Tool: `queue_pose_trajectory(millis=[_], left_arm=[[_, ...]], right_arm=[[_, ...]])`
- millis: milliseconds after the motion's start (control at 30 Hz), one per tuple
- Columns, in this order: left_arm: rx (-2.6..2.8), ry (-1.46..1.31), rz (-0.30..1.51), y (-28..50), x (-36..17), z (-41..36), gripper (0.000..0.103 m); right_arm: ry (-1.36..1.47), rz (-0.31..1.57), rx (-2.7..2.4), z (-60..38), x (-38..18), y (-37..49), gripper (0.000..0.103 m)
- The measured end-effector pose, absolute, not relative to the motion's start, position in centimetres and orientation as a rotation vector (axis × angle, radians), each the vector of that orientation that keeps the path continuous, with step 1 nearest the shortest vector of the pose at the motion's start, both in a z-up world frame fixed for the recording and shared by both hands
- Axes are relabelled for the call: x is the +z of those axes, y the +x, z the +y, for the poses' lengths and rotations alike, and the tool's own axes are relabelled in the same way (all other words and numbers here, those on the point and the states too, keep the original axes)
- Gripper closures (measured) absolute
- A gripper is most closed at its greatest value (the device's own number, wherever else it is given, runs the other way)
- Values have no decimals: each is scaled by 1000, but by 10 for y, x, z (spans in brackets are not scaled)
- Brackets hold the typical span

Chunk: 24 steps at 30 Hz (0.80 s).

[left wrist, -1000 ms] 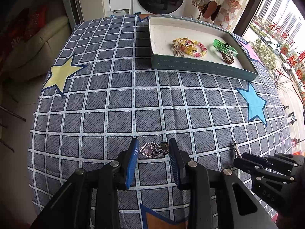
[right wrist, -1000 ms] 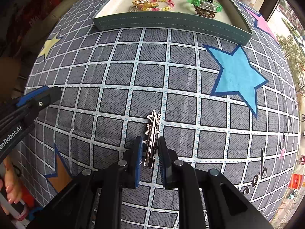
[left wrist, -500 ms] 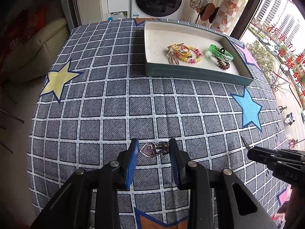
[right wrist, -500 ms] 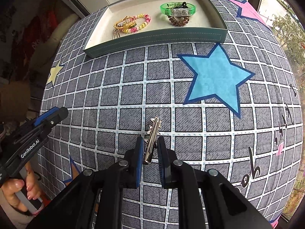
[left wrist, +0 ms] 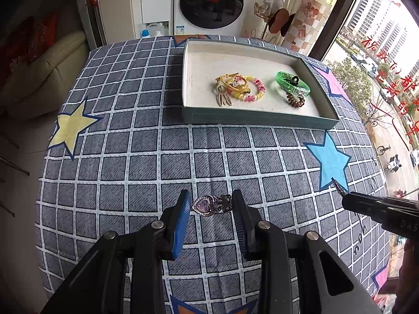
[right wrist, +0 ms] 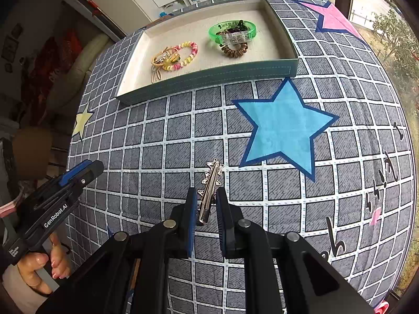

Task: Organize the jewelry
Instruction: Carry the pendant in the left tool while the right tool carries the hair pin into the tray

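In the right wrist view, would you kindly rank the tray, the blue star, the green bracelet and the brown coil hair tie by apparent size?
1. Tray
2. Blue star
3. Green bracelet
4. Brown coil hair tie

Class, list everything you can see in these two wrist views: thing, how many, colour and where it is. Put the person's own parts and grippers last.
tray: 1, teal with pale lining, far side of the cloth
beaded bracelet: 1, pink and yellow, left in tray
yellow hair tie: 1, yellow, against the bracelet
green bangle: 1, green, right in tray
spiral hair tie: 1, brown, beside the bangle
cloth: 1, grey check with stars, covers the table
washing machine: 1, white, behind the table
heart clip: 1, silver and purple, between the left gripper's pads
star clip: 1, silver, in the right gripper
left gripper: 1, black and blue
right gripper: 1, black and blue
hand: 1, holds the left gripper's handle
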<state>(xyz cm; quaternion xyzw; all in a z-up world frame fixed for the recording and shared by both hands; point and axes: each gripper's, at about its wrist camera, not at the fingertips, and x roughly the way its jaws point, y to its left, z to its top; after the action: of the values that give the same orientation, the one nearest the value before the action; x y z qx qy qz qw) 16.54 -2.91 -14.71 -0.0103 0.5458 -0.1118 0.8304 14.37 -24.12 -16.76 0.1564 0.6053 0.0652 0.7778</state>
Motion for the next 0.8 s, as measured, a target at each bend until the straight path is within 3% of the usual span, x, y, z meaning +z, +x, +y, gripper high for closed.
queue_pose_trajectory(millis=[800], left_arm=[[-240, -34, 1053, 252, -114, -59, 58]], right_arm=[[299, 1182, 178, -272, -122, 243, 87]])
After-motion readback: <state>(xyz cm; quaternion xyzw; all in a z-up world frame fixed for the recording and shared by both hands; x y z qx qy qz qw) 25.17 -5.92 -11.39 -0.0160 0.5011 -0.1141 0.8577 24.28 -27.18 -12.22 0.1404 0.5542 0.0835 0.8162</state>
